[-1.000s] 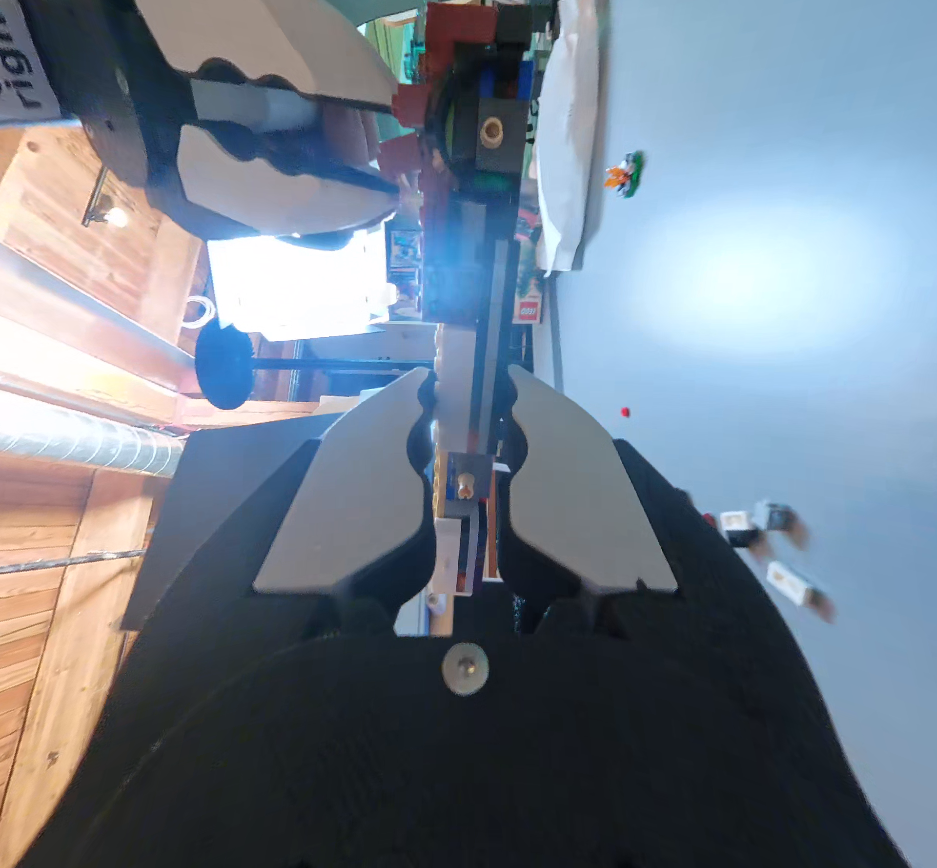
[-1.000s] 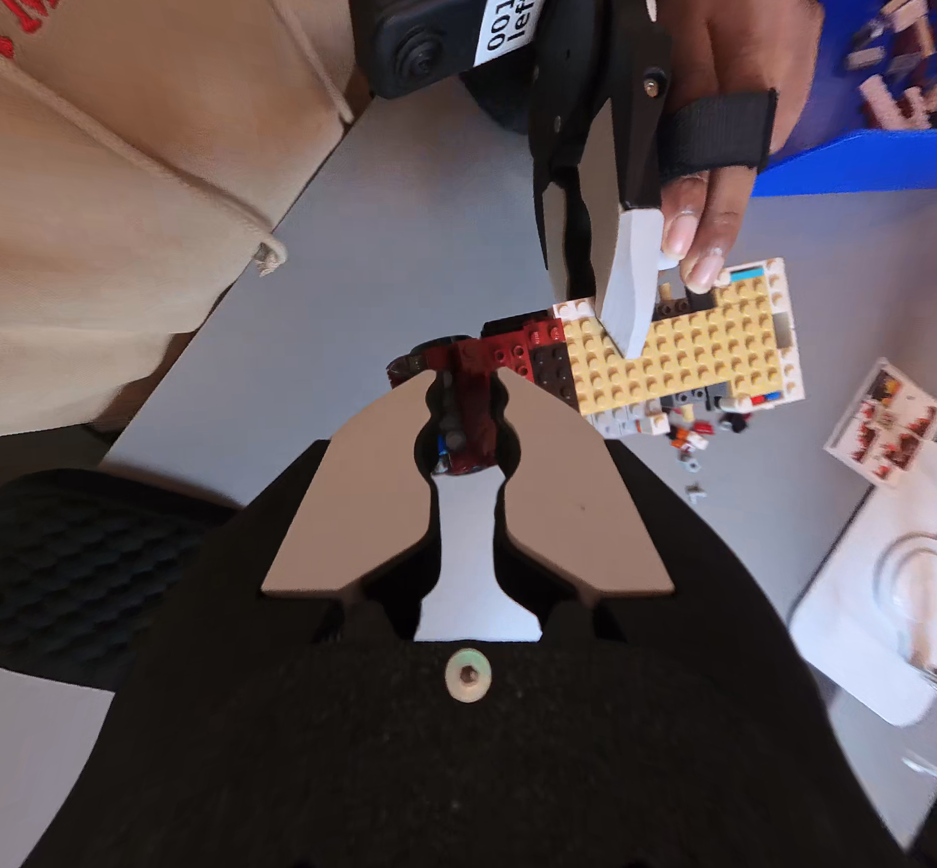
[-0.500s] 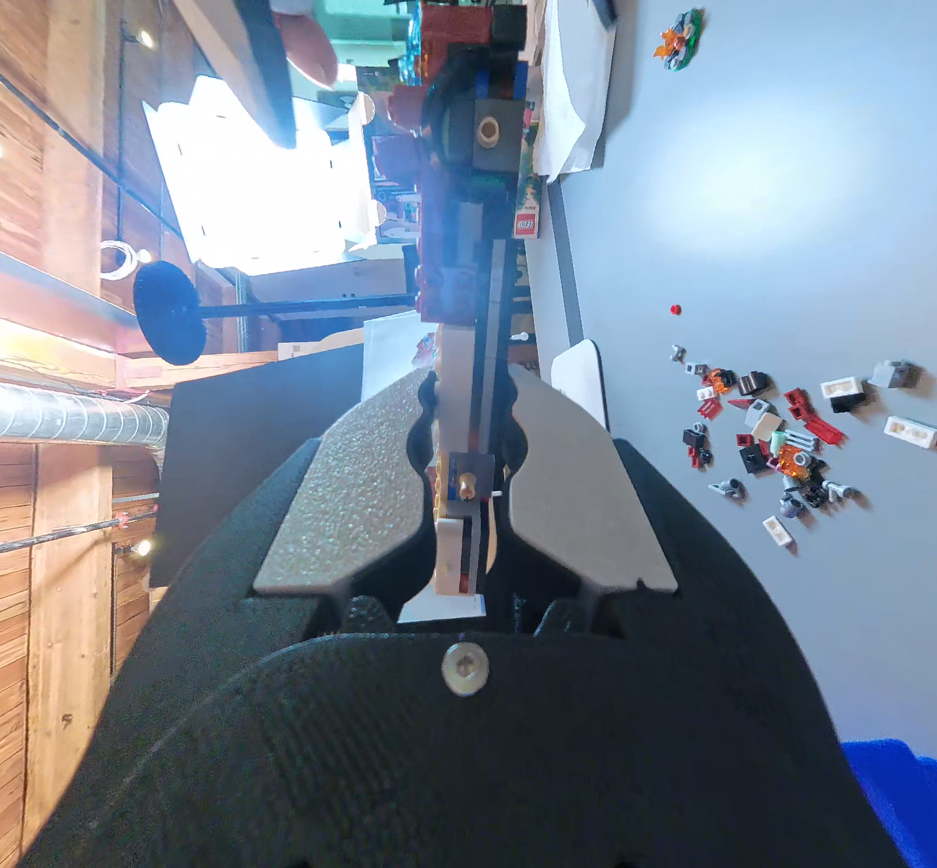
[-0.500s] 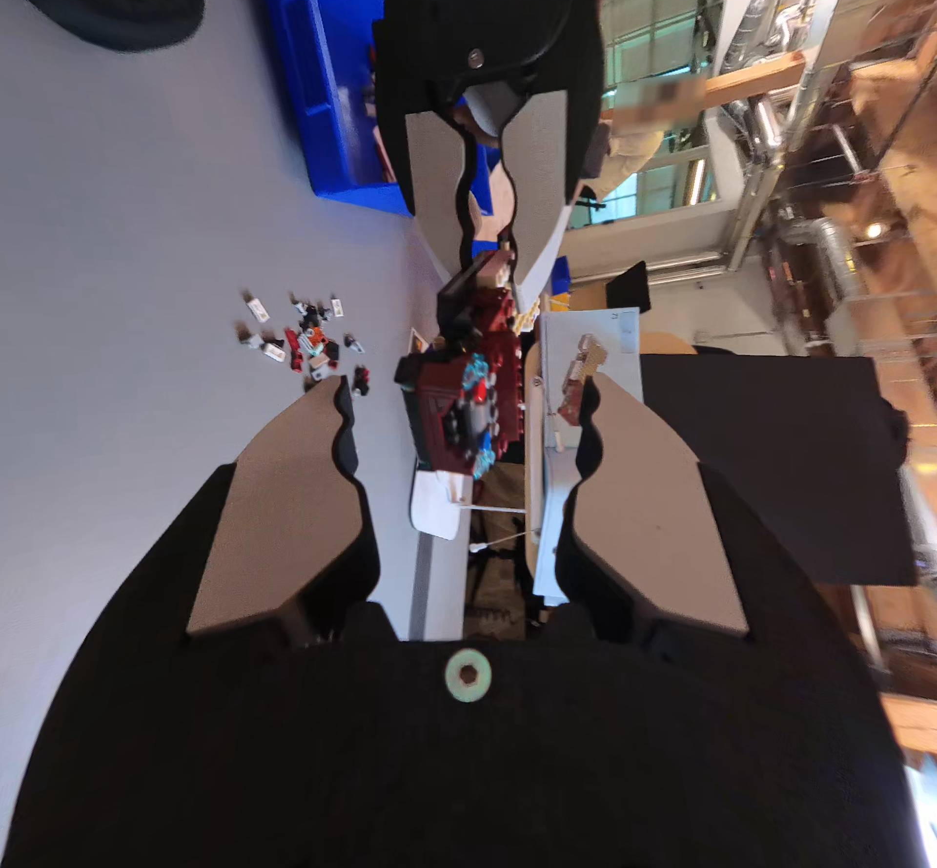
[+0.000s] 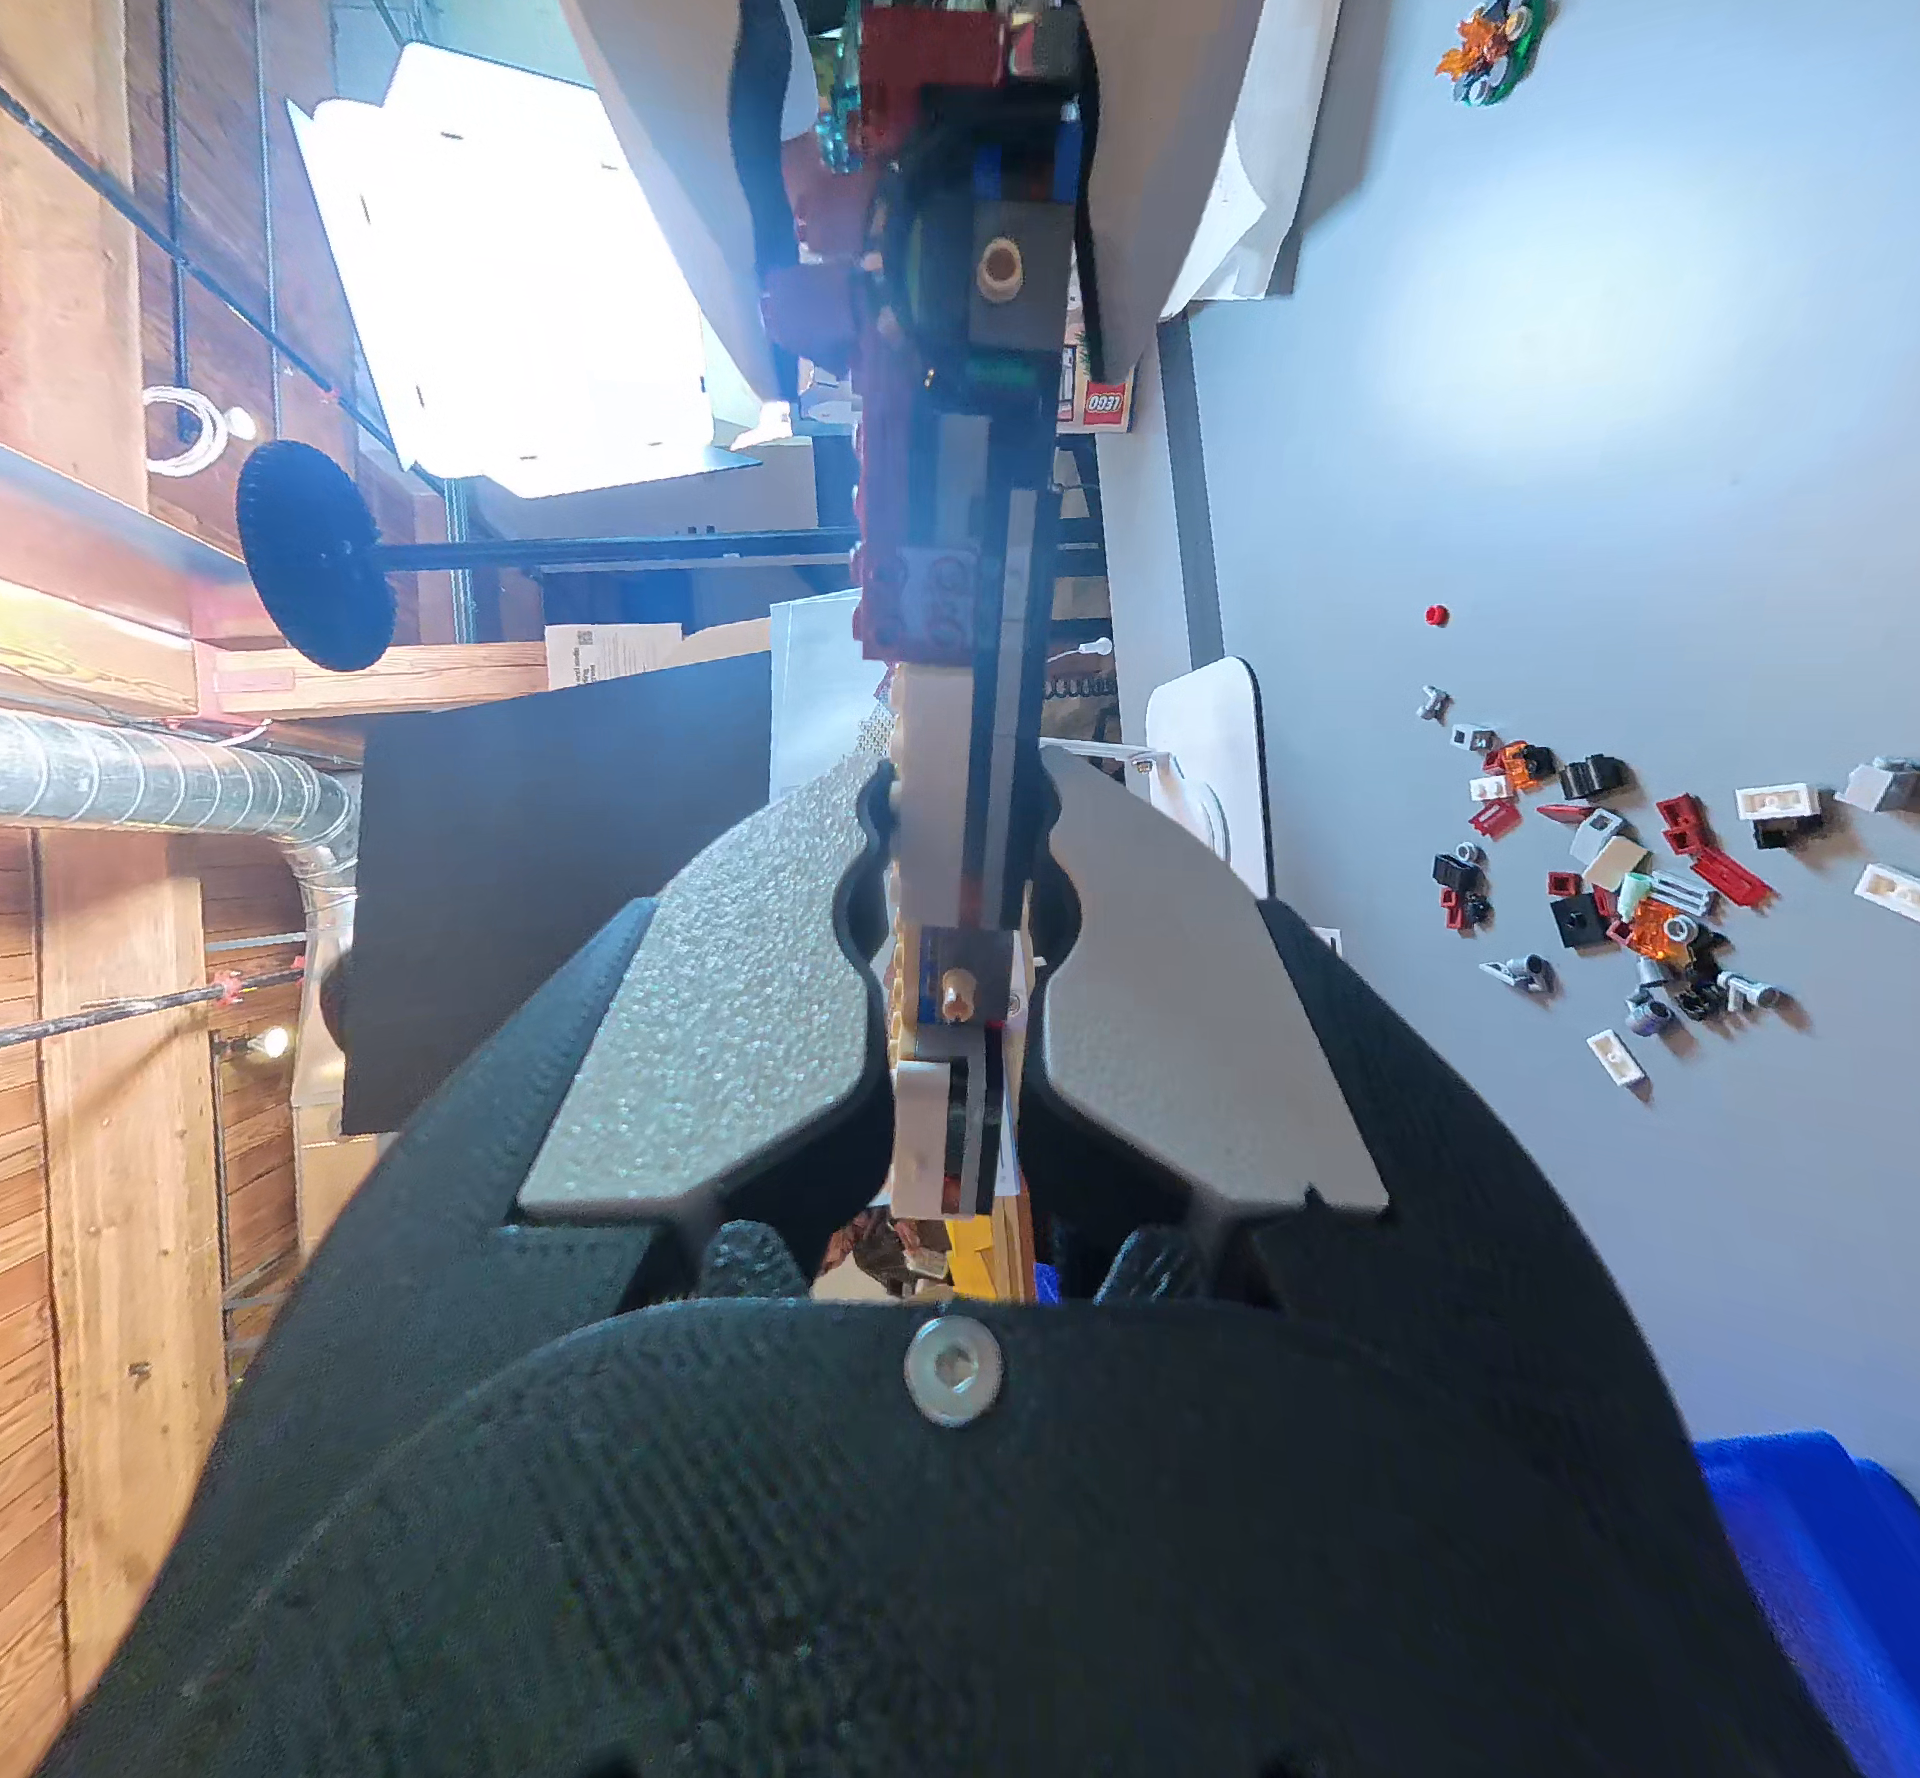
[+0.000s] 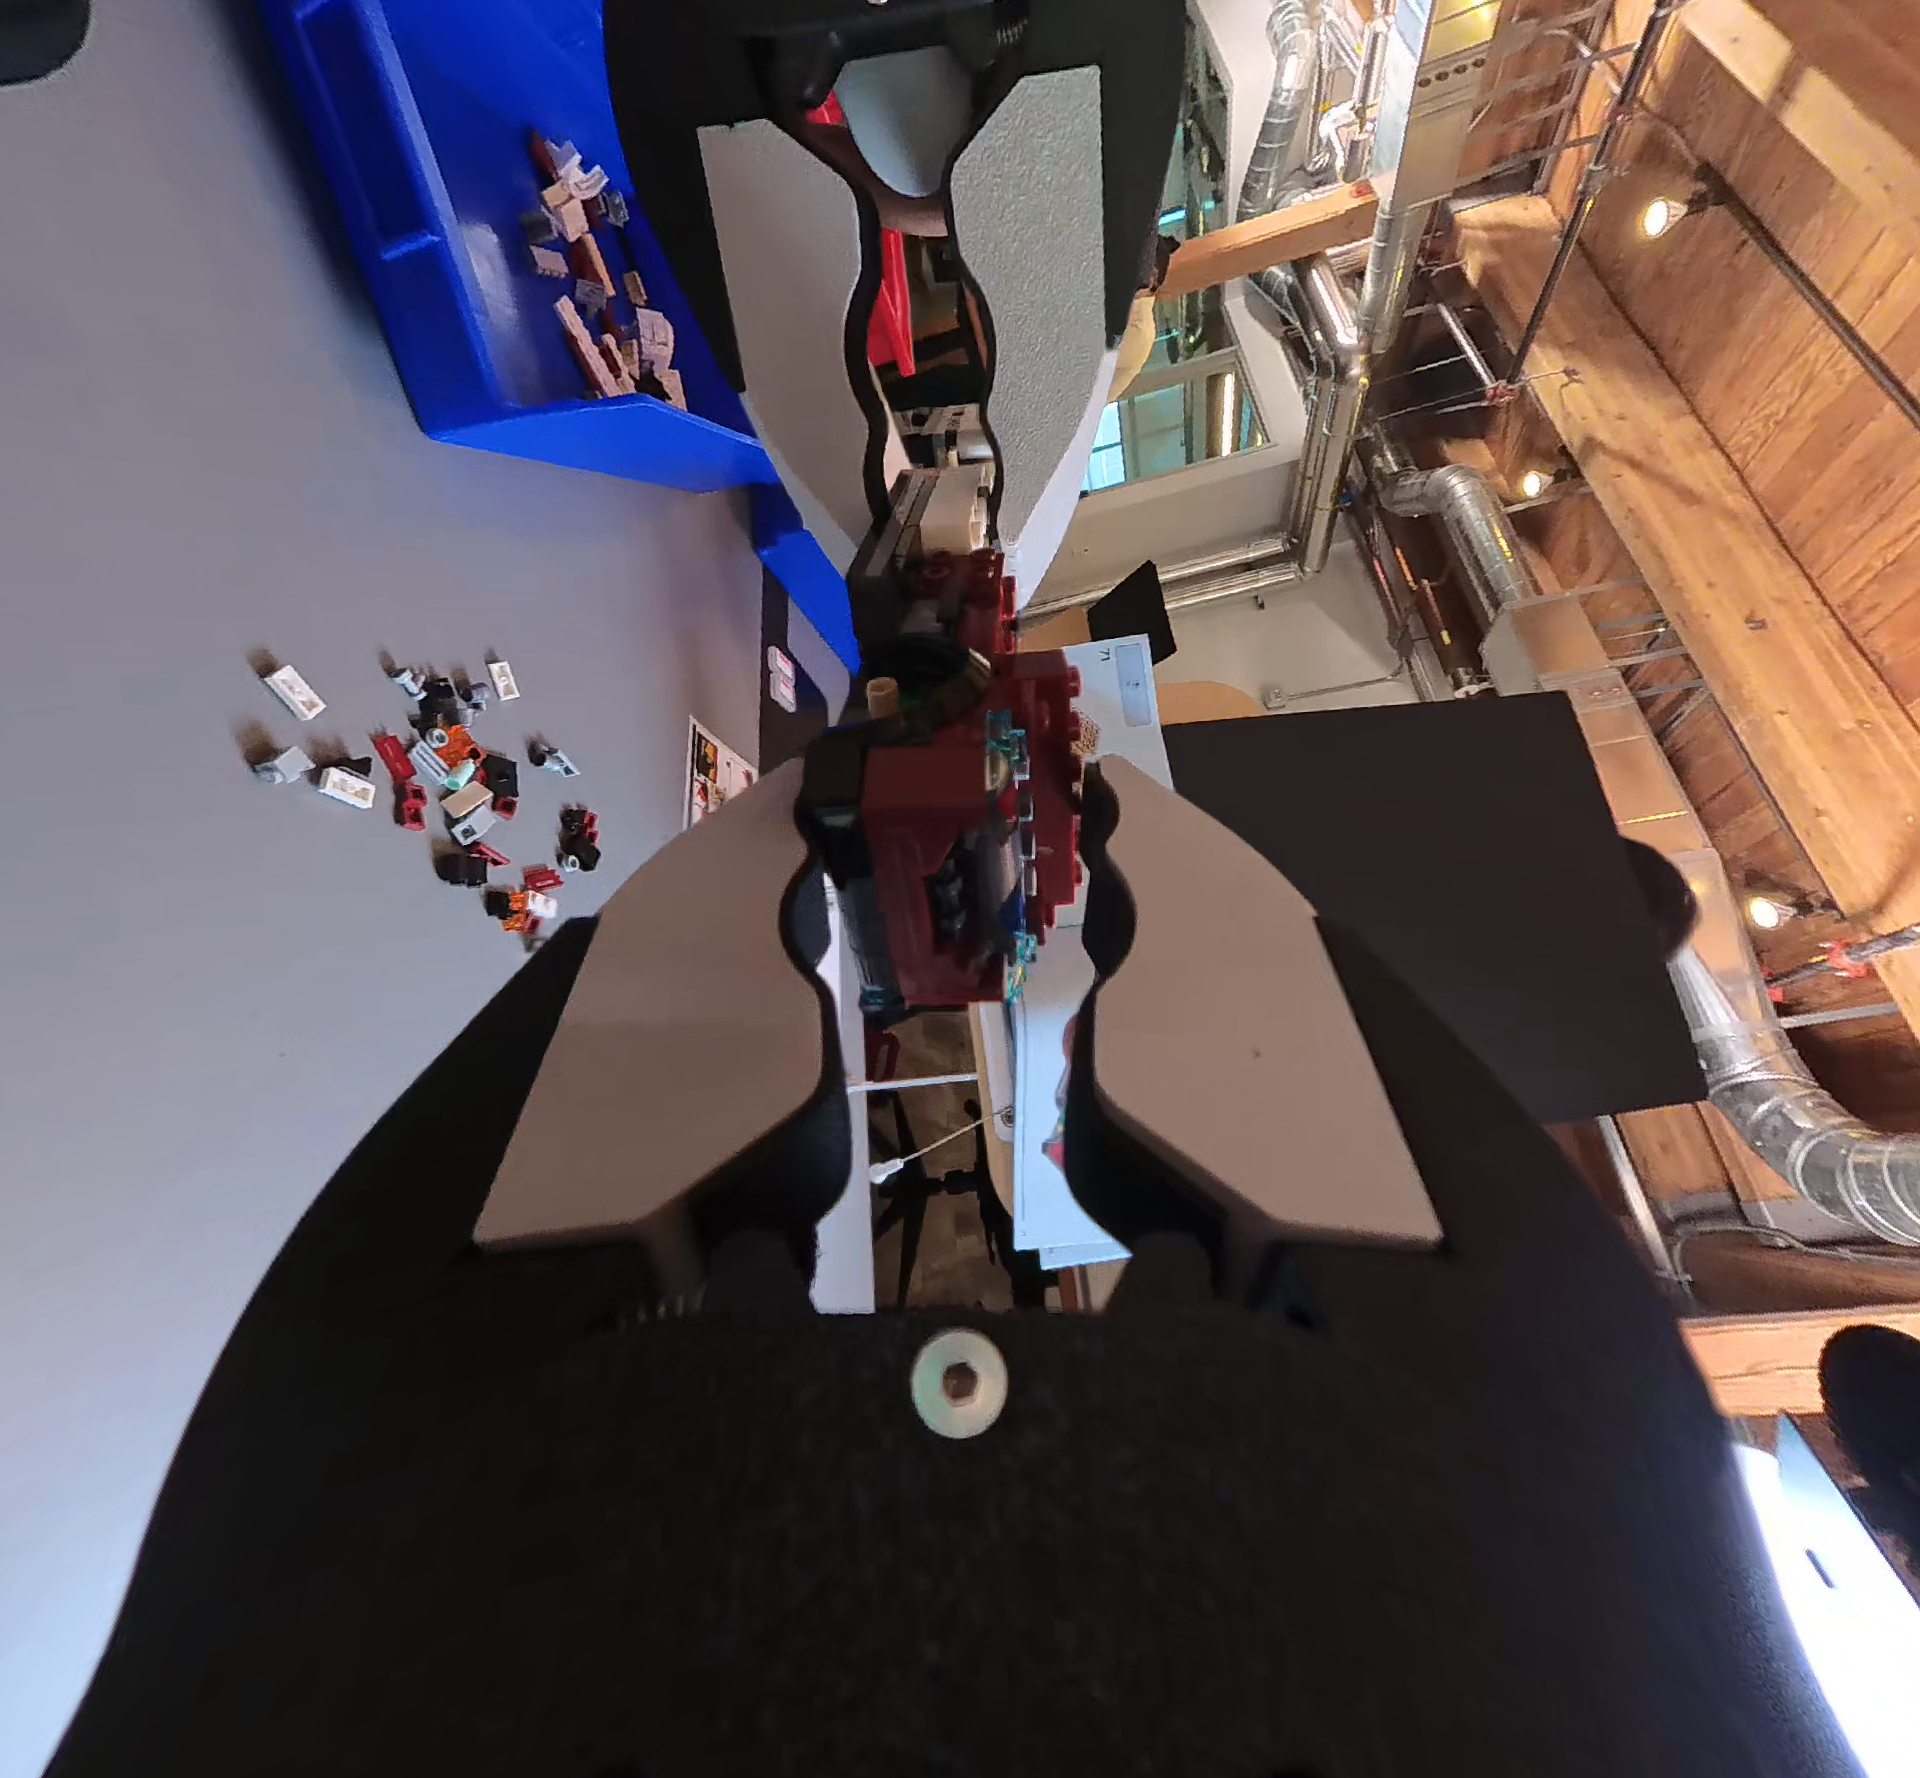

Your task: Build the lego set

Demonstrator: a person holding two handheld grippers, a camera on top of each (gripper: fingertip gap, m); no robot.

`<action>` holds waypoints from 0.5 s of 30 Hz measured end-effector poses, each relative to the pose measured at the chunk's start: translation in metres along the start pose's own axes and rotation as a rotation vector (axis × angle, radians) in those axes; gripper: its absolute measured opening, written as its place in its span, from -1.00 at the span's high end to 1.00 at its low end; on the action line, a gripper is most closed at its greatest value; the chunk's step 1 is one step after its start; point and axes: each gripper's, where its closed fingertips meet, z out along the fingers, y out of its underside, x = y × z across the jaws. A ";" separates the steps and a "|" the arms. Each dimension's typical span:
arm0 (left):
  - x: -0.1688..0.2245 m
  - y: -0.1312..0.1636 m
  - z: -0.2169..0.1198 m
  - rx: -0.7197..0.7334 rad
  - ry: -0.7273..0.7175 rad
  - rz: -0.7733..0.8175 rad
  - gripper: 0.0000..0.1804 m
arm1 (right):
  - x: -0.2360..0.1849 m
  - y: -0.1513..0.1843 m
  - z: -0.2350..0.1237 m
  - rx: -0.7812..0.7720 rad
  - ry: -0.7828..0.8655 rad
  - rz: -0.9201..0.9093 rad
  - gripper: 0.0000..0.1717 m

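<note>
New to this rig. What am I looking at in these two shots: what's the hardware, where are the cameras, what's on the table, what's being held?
No robot arm here: a person carries a hand-held gripper in each hand, and each has a wide-angle camera looking forward along its two grey fingers. Both pictures are rolled sideways, so the grey table appears vertical.

The left wrist view shows the left hand-held gripper clamped on the flat tan-and-black end of a toy brick model raised above the table. The right wrist view shows the right hand-held gripper around the model's dark red bulky end; its left finger is against the bricks, but contact on the other side is not clear. Each gripper also appears at the top of the other's picture.

On the table lie scattered loose bricks, a blue bin of more pieces, and white paper.
</note>
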 end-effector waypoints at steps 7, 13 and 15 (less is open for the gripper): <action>-0.004 -0.002 -0.003 0.005 0.006 -0.032 0.74 | 0.006 -0.003 -0.003 0.013 0.018 -0.030 0.48; -0.009 -0.007 -0.008 0.019 0.001 -0.051 0.74 | 0.010 -0.007 -0.006 0.025 0.005 -0.016 0.49; -0.011 -0.010 -0.011 0.039 -0.004 -0.053 0.74 | 0.012 -0.009 -0.008 0.039 -0.002 -0.018 0.48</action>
